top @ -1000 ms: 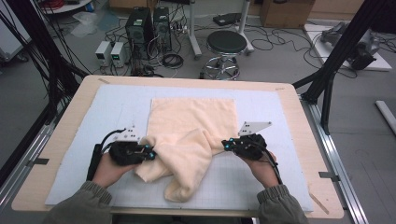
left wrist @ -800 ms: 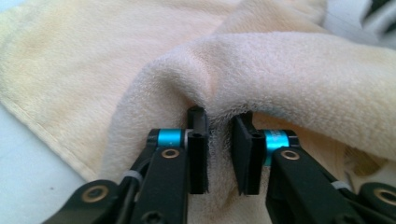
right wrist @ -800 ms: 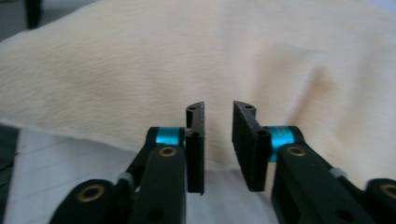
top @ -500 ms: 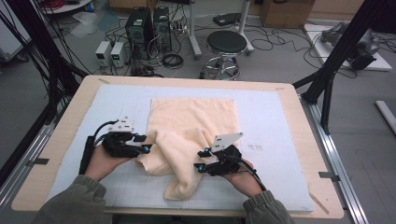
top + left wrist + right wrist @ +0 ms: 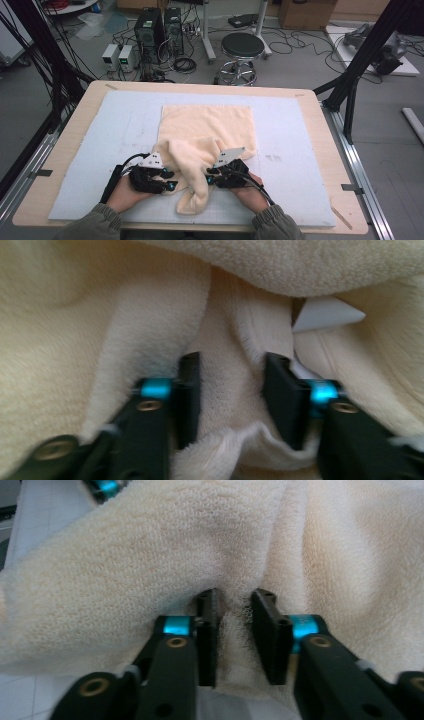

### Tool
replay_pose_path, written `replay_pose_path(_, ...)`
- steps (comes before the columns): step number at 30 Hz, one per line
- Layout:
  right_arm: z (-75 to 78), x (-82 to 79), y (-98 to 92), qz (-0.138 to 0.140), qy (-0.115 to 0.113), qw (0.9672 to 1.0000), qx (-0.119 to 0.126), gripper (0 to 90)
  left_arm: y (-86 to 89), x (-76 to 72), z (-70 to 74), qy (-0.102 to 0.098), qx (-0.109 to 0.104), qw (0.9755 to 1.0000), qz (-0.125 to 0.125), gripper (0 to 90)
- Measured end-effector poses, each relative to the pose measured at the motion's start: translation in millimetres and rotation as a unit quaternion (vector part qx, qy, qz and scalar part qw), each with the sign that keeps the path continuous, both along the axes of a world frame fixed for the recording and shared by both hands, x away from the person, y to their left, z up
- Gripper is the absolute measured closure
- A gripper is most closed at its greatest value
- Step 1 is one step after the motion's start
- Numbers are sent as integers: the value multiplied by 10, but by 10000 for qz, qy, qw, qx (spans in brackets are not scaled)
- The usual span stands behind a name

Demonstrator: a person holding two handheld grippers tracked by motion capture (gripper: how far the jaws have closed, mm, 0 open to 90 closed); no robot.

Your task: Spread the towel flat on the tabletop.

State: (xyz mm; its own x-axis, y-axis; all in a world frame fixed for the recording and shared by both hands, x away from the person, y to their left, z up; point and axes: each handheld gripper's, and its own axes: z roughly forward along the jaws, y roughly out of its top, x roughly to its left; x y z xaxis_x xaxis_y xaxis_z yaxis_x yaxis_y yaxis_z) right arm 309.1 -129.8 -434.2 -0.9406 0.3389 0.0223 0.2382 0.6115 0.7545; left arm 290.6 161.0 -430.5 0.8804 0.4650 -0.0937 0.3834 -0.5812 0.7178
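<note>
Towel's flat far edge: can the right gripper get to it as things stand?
Probably not yet. The right gripper has a fold of the cream towel between its jaws, which have just been closing, at the near bunch; the far edge lies flat and uncovered.

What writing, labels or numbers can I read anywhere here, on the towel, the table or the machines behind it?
None can be read.
The towel and the table bear no text.
The two small boxes on the floor show lit displays, too small to read.
The cardboard box is too far off to tell any print.
</note>
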Motion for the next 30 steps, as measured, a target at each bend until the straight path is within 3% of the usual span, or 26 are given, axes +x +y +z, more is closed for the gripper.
replay_pose_path(2,14,20,-36,51,66,9999,70,801,41,-18,42,-95,-17,9999,29,794)
replay_pose_path(4,54,14,-80,34,85,9999,64,814,86,-34,86,-152,-114,9998,77,830)
replay_pose_path(10,220,-44,-349,-153,-84,9995,268,818,199,-86,259,-394,-298,9987,134,848)
replay_pose_path(16,447,-140,-784,-492,-158,9971,554,822,264,-181,537,-665,-521,9964,74,849)
replay_pose_path(19,600,-205,-909,-479,-288,9963,653,822,328,-204,682,-794,-616,9949,85,850)
replay_pose_path(25,835,-290,-1019,-539,-523,9951,645,822,516,-158,914,-946,-883,9913,255,851)
replay_pose_path(27,873,-265,-1047,-577,-588,9948,600,823,569,-107,929,-901,-983,9904,374,851)
replay_pose_path(30,862,-150,-1023,-650,-562,9952,464,824,578,45,843,-825,-857,9913,562,852)
